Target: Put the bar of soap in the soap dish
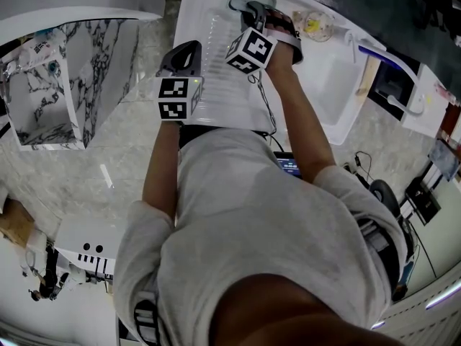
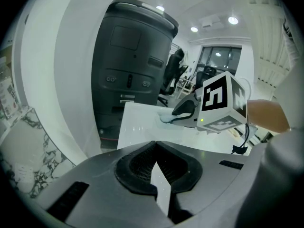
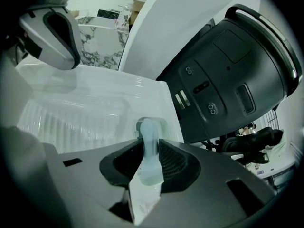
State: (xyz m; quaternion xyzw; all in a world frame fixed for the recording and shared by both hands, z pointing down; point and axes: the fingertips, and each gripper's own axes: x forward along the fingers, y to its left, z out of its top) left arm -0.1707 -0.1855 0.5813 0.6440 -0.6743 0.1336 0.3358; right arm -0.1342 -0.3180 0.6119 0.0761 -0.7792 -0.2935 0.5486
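Confirm right gripper clamped on soap, held edge-on with long axis along the jaws and far end projecting past the tips. Locate dish straight ahead of that end, just beyond it at the back rim of the sink; contact between the two not determinable. Expect a short lowering along the jaw line, then release. Leave left gripper, jaws together and empty, parked short of dish on the near left; no role likely
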